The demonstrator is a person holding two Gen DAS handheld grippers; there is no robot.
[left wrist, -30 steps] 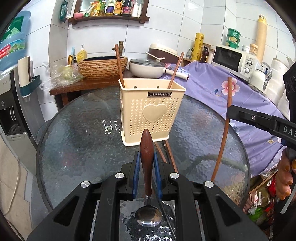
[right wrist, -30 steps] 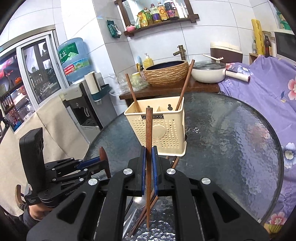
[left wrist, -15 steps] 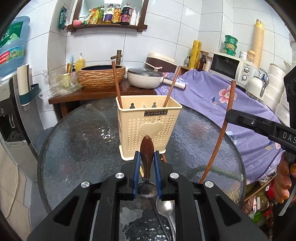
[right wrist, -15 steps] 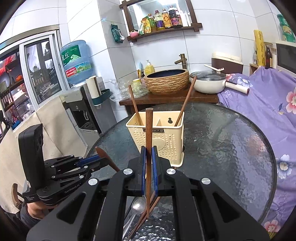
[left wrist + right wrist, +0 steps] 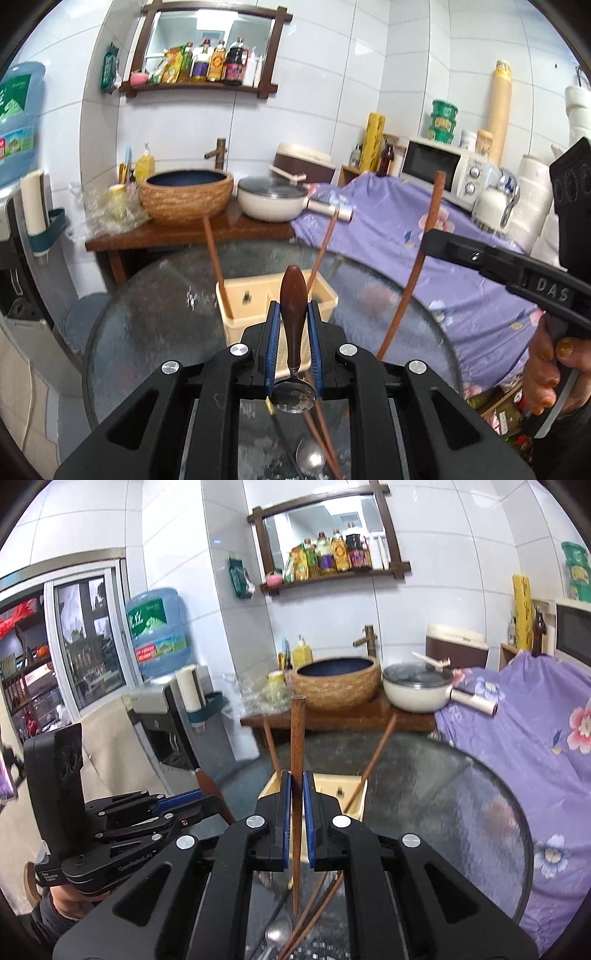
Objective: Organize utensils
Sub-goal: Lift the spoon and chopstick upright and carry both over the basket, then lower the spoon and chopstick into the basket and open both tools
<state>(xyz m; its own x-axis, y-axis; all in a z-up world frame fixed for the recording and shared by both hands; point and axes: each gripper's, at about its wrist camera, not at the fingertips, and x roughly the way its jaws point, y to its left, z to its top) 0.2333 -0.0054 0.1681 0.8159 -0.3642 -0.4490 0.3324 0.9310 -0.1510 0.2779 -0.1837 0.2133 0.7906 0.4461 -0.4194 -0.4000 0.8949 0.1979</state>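
1. The spoon [image 5: 293,314] with the dark wooden handle is light and stiff. Its metal bowl is smooth and, I think, slippery, so the handle is the better place to take hold. The handle stands upright, bowl down, above the glass table [image 5: 155,306] and in front of the cream utensil caddy [image 5: 255,295].
2. The wooden chopstick [image 5: 296,775] is also light and rigid, but thin (it can turn between flat pads if it is pinched near one end). A hold near the middle seems safer to me.
3. The left gripper [image 5: 293,347] is closed around the spoon handle, with the blue pads touching both sides of the wood.
4. The right gripper [image 5: 296,812] is almost fully closed on the chopstick, which stands nearly vertical, its lower tip hanging over the table.
5. The caddy already contains two chopsticks: one [image 5: 218,266] leans at its left side, one [image 5: 322,251] at its right side. The compartments between them look free, though the picture is a little blurred.
6. On the glass, near the camera, lie another spoon [image 5: 277,932] and two loose chopsticks [image 5: 314,915], not yet sorted.
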